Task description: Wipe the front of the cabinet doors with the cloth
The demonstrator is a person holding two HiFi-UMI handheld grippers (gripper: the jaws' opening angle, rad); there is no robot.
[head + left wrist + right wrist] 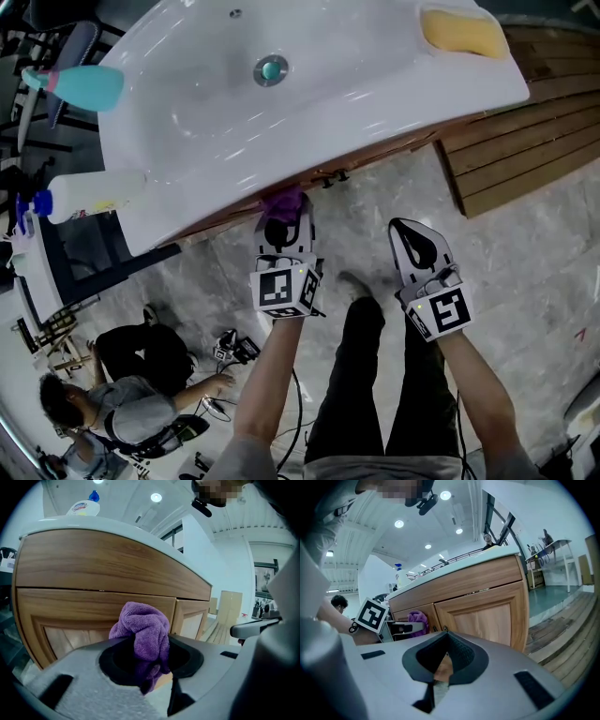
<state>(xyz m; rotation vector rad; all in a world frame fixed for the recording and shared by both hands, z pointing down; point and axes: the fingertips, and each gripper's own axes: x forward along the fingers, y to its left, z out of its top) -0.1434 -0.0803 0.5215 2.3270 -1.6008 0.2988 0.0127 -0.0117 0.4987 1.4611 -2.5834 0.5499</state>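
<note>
A purple cloth (143,634) is bunched between the jaws of my left gripper (284,217), which is shut on it. The cloth (284,199) sits right at the wooden cabinet doors (93,616) under the white sink top; whether it touches the wood I cannot tell. In the right gripper view the cloth (417,617) shows beside the left door. My right gripper (411,232) hangs further right, a little back from the right cabinet door (483,616), its jaws shut with nothing between them.
The white sink basin (309,112) overhangs the cabinet; on it lie a yellow sponge (464,33), a teal bottle (80,86) and a white spray bottle (84,197). Wooden decking (525,141) lies to the right. A person (112,403) crouches on the floor at lower left.
</note>
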